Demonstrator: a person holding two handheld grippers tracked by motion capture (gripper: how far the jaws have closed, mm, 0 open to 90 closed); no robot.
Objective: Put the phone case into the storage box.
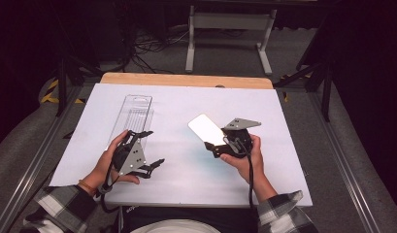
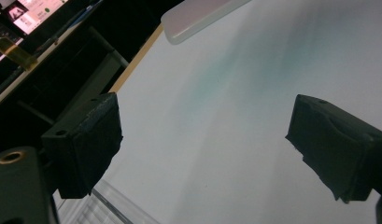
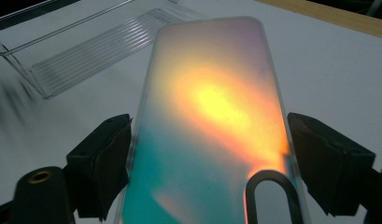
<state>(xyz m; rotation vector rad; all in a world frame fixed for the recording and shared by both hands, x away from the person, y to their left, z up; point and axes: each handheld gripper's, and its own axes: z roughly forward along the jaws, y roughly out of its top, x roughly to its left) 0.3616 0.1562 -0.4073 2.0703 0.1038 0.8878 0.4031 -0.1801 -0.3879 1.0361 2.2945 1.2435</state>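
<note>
A shiny, iridescent phone case is held up over the middle of the white sheet, and my right gripper is shut on its lower end. In the right gripper view the case glows orange and teal between the two pads of my right gripper, with its camera cut-out at the bottom. My left gripper rests low at the left, open, with nothing between its jaws. Seen from the left gripper, bare sheet lies between the pads and the case is far off at the top.
A clear plastic package tray lies on the left of the white sheet, just beyond my left hand, and appears again behind the case. The wooden table edge runs along the back. Metal frame legs stand on the floor beyond.
</note>
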